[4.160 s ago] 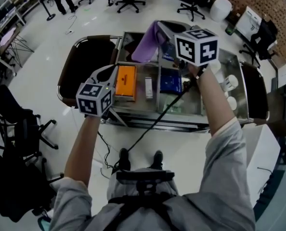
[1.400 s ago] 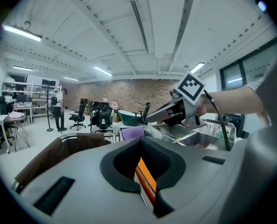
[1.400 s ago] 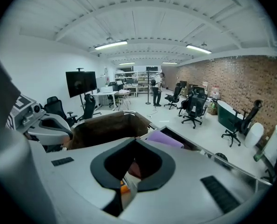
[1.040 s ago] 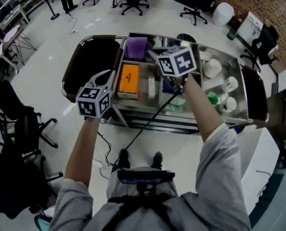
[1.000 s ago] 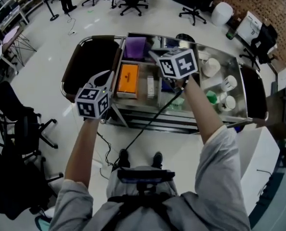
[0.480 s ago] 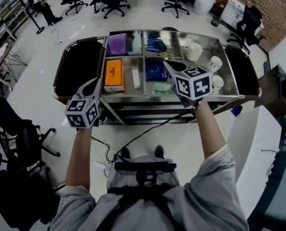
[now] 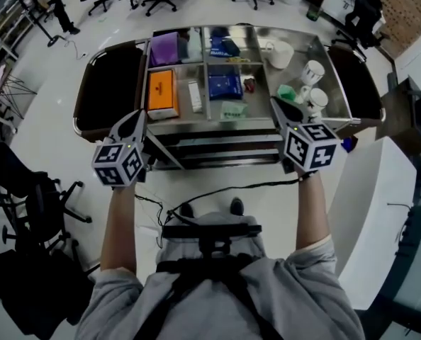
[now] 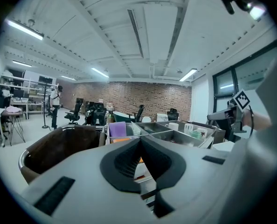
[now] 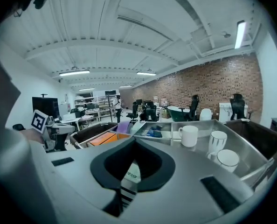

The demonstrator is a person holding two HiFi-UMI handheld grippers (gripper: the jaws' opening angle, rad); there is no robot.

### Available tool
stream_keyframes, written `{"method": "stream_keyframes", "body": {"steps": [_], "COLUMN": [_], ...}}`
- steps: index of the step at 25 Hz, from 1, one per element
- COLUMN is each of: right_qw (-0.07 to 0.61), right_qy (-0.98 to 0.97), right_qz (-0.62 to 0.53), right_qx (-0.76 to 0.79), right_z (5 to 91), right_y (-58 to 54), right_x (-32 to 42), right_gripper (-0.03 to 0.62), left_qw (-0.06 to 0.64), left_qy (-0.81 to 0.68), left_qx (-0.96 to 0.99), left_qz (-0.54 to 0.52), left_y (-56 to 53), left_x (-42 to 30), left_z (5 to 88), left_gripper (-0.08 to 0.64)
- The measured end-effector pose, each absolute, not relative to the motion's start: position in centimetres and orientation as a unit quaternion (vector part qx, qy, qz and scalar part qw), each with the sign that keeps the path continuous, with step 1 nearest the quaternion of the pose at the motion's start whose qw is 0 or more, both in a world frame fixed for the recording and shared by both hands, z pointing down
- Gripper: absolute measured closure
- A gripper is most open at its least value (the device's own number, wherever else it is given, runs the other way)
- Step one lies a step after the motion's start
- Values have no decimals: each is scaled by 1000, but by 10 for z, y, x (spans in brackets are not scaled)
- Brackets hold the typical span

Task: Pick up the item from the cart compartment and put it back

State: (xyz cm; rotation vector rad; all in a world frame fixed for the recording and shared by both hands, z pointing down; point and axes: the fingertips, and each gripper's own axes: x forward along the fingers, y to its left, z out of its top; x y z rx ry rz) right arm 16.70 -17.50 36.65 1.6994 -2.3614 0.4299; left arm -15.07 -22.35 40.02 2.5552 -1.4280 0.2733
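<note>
The steel cart stands in front of me with its compartments open on top. A purple item lies in the back left compartment and shows too in the left gripper view and the right gripper view. My left gripper hovers at the cart's near left edge, shut and empty. My right gripper hangs over the near right edge, beside the cups, shut with nothing in it.
Other compartments hold an orange box, a blue packet, a green packet, a white mug and two cups. Dark trays flank the cart. Office chairs and a cable are on the floor.
The right gripper has swung from above the middle compartments to the right and back to the cart's near edge. The left gripper has drawn back a little. Both stay shut and empty.
</note>
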Motion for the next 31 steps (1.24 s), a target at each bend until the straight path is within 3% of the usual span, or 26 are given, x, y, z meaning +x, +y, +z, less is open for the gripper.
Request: {"method": "stream_keyframes", "body": {"steps": [31], "right_qw": [113], "right_qy": [-791], "right_qz": [135], "right_qx": [587], "right_z": [379], "right_y": [-145], "right_x": [178], "right_gripper": [584], "left_qw": [122], "left_qy": [-494], "left_qx": [856], "left_qz": [91], "left_y": [-197], "left_x": [-153], "left_z": [419], "left_gripper": [554]}}
